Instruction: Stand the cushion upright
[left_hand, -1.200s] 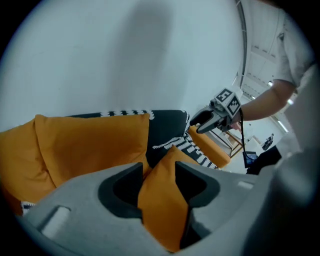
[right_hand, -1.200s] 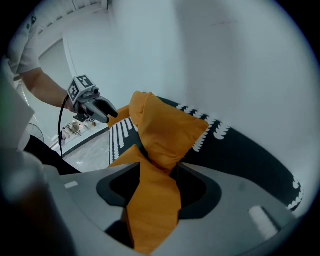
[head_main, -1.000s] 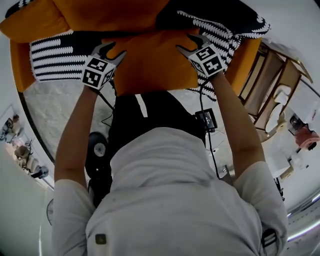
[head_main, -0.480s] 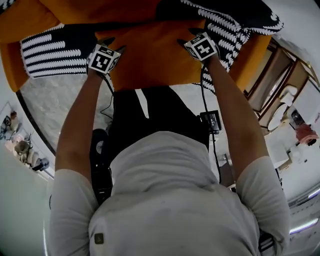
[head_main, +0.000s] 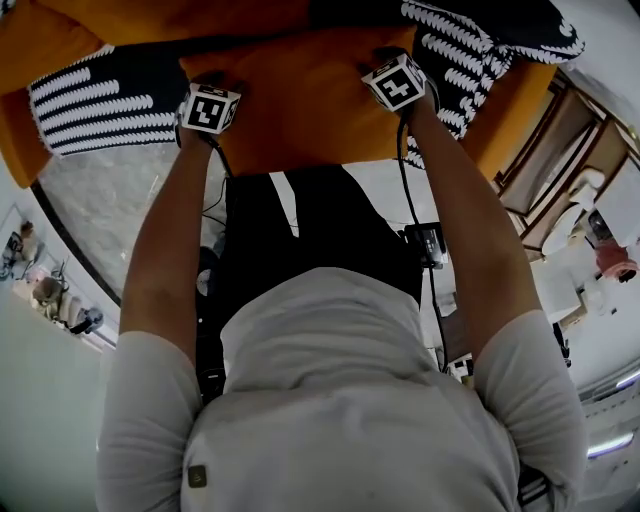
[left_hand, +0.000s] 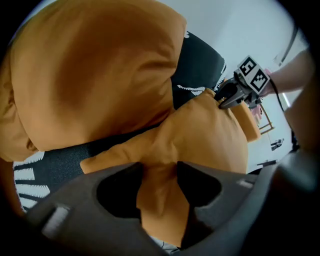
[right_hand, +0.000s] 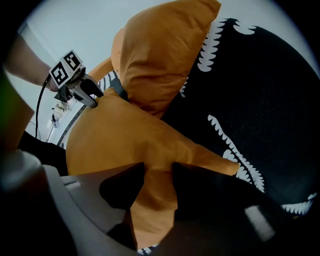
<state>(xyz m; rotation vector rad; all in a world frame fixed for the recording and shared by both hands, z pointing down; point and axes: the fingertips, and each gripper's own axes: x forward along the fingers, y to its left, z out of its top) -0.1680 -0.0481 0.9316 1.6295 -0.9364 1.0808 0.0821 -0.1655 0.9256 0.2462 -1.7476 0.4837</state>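
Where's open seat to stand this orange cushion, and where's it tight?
Free: the striped throw on the seat, left of the cushion in the head view, bordered by the orange sofa arm and the floor. Crowded: the orange back cushion behind it, the black patterned throw close on its right.

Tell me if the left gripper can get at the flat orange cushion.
Looks like yes: the left gripper has just been closing its jaws, and the cushion edge is already pinched between them; nothing blocks it.
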